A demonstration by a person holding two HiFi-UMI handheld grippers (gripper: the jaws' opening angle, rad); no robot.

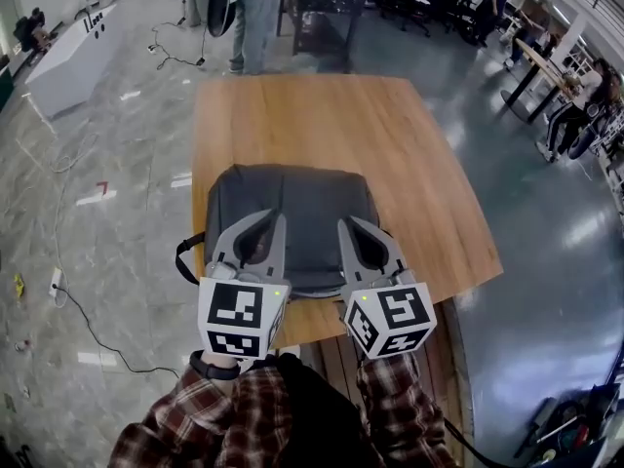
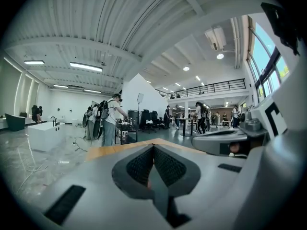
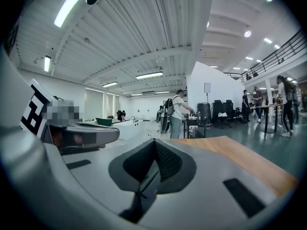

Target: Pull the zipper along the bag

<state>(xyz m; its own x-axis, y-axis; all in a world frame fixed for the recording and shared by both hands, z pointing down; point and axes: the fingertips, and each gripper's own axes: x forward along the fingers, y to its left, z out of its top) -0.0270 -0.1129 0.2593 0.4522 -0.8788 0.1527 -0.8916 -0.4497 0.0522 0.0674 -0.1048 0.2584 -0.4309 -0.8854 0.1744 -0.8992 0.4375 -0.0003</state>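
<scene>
A grey bag (image 1: pixel 304 195) lies flat on the near end of a wooden table (image 1: pixel 322 115), with a dark strap (image 1: pixel 182 258) looping off its left side. No zipper pull is discernible in the head view. Both grippers hover over the bag's near edge, side by side. My left gripper (image 1: pixel 276 217) has its jaws pressed together with nothing between them. So does my right gripper (image 1: pixel 347 224). The left gripper view looks level across the room past the joined tips of the left gripper (image 2: pixel 153 147). The right gripper (image 3: pixel 153 142) shows the same in its own view. The bag is hidden in both gripper views.
A person (image 1: pixel 255 18) stands past the table's far end beside a dark desk (image 1: pixel 322 8). A white counter (image 1: pixel 73 61) is at the far left, and a cable (image 1: pixel 88 330) runs over the floor. People sit at the far right (image 1: pixel 575 105).
</scene>
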